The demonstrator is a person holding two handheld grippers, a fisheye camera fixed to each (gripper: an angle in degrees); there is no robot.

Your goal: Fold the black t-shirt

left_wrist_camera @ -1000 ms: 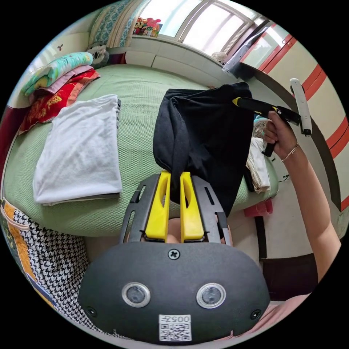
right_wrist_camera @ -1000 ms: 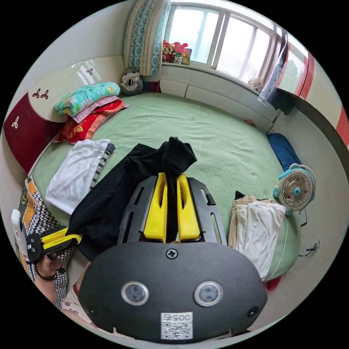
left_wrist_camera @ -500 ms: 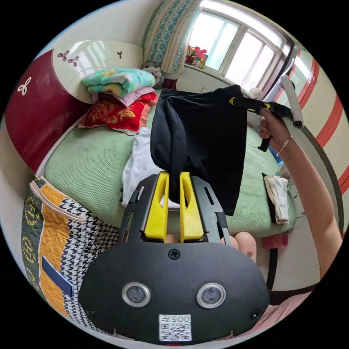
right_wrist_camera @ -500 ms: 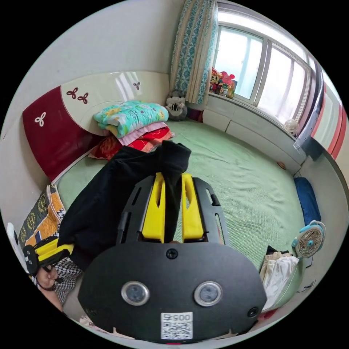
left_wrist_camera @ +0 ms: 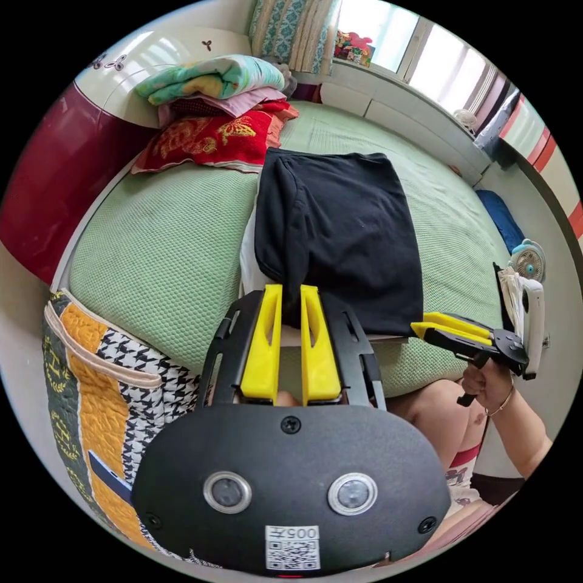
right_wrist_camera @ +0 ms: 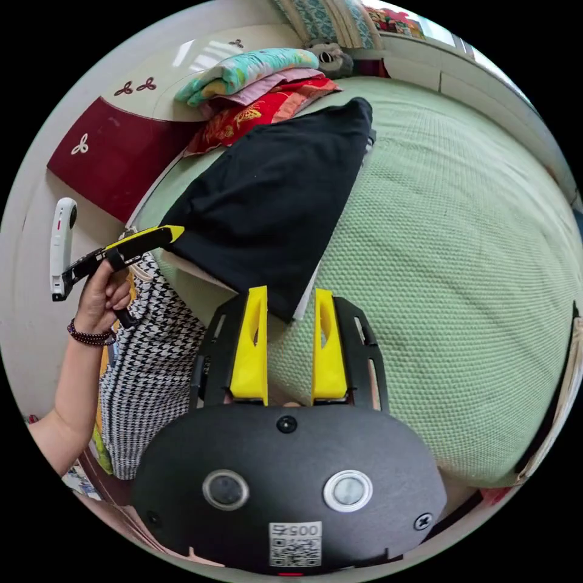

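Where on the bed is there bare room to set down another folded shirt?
The green mattress is bare between the black t-shirt and the window side. Another bare patch lies between the shirt and the red headboard. It is crowded by the stacked bedding.

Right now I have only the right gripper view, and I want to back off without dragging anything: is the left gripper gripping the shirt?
Observer: Yes. In the left gripper view, the left gripper is shut on a bunched edge of the black t-shirt.
Operator: Does the shirt lie flat on that side?
Observer: No. A thick fold runs from that gripper up along the shirt's side.
Operator: Is anything out past my gripper?
Observer: A small fan stands off the bed, beyond the right gripper.
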